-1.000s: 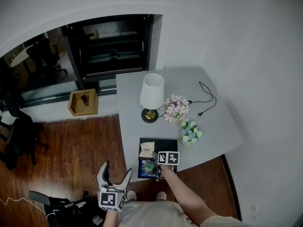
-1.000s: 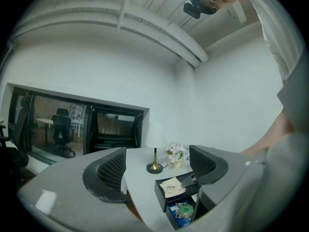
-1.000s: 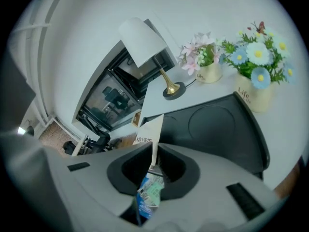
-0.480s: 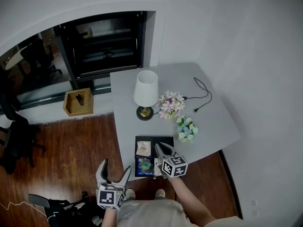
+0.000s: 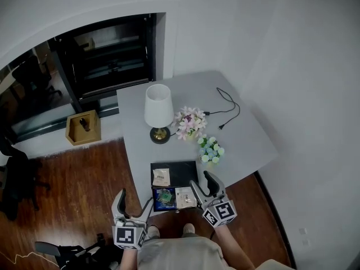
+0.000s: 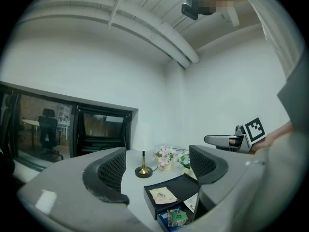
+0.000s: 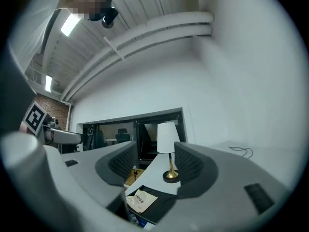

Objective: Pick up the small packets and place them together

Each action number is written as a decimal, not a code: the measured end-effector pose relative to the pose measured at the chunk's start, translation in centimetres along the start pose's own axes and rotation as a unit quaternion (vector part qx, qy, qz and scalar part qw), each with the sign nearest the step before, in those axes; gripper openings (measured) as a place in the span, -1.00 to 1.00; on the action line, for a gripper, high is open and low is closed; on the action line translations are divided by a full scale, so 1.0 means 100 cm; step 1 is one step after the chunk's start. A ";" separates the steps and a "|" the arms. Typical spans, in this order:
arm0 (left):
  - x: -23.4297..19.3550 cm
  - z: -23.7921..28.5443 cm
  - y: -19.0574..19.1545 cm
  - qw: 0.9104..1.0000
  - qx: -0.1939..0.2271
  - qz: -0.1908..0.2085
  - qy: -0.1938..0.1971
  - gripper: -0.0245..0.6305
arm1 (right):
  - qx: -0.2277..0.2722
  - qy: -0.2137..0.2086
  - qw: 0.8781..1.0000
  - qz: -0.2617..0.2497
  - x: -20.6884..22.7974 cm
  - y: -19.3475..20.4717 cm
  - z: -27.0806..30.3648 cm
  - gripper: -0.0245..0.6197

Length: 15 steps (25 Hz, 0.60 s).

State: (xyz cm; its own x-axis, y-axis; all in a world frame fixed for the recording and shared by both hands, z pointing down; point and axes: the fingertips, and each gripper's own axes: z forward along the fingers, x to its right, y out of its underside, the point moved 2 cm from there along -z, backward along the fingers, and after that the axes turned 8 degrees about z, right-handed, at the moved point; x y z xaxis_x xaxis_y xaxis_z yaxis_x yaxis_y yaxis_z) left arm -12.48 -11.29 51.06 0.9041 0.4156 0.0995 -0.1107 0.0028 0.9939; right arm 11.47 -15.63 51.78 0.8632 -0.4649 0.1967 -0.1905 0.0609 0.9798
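A black tray [image 5: 183, 172] lies at the table's near edge. On it a tan packet [image 5: 161, 178] rests at the back left. A green packet [image 5: 165, 196] and a white packet [image 5: 185, 197] lie side by side at the front, on a blue patch. My right gripper [image 5: 203, 183] hovers just right of the tray, its jaws opening with nothing between them. My left gripper [image 5: 134, 201] hangs open and empty, off the table's front left. The left gripper view shows the tan packet [image 6: 163, 195], the green packet [image 6: 177, 217] and the right gripper [image 6: 227, 140]. The right gripper view shows the tan packet [image 7: 141, 200].
A white-shaded lamp [image 5: 158, 108] on a brass foot stands mid-table, with pink flowers [image 5: 189, 122] and blue-green flowers [image 5: 210, 149] to its right. A black cable [image 5: 225, 108] lies at the back right. A wooden box [image 5: 83, 127] sits on the floor to the left.
My right gripper has drawn back from over the tray toward the person and opened. The white packet now lies beside the green one. The left gripper has barely moved.
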 end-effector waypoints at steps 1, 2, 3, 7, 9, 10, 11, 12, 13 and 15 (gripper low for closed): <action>0.002 0.001 0.000 1.000 0.001 0.003 0.003 0.32 | 0.002 -0.002 1.000 -0.011 -0.002 -0.001 -0.005 -0.13; 0.004 0.002 0.000 1.000 0.002 0.005 0.006 0.32 | 0.000 -0.005 1.000 -0.020 -0.004 0.000 -0.009 0.02; 0.005 0.002 -0.001 1.000 0.004 0.006 0.009 0.32 | -0.005 -0.006 1.000 -0.027 -0.006 0.003 -0.011 0.41; 0.008 0.003 -0.007 0.999 0.029 -0.011 0.010 0.33 | -0.022 -0.010 0.999 -0.039 -0.013 0.013 -0.015 0.43; 0.008 0.003 -0.010 0.999 0.036 -0.012 0.009 0.34 | -0.026 -0.020 0.999 -0.038 -0.016 0.014 -0.016 0.43; 0.009 0.003 -0.010 0.999 0.032 -0.006 0.012 0.36 | -0.029 -0.028 0.998 -0.039 -0.018 0.015 -0.017 0.42; 0.011 0.003 -0.010 1.000 0.027 0.004 0.016 0.35 | -0.034 -0.038 0.998 -0.042 -0.020 0.015 -0.017 0.42; 0.012 0.003 -0.011 0.999 0.025 0.012 0.019 0.34 | -0.040 -0.051 0.997 -0.045 -0.023 0.015 -0.018 0.34; 0.013 0.002 -0.012 0.999 0.026 0.016 0.021 0.34 | -0.045 -0.063 0.996 -0.047 -0.026 0.016 -0.019 0.31; 0.013 0.002 -0.013 0.999 0.029 0.010 0.022 0.33 | -0.056 -0.083 0.994 -0.047 -0.030 0.017 -0.021 0.31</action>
State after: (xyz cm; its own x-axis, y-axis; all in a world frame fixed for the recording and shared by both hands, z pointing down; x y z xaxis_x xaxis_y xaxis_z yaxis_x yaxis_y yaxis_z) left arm -11.13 -10.92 49.91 0.8831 0.4538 0.1187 -0.1037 -0.0578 0.9929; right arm 9.49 -12.24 52.97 0.7839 -0.6121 0.1044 -0.0514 0.1035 0.9933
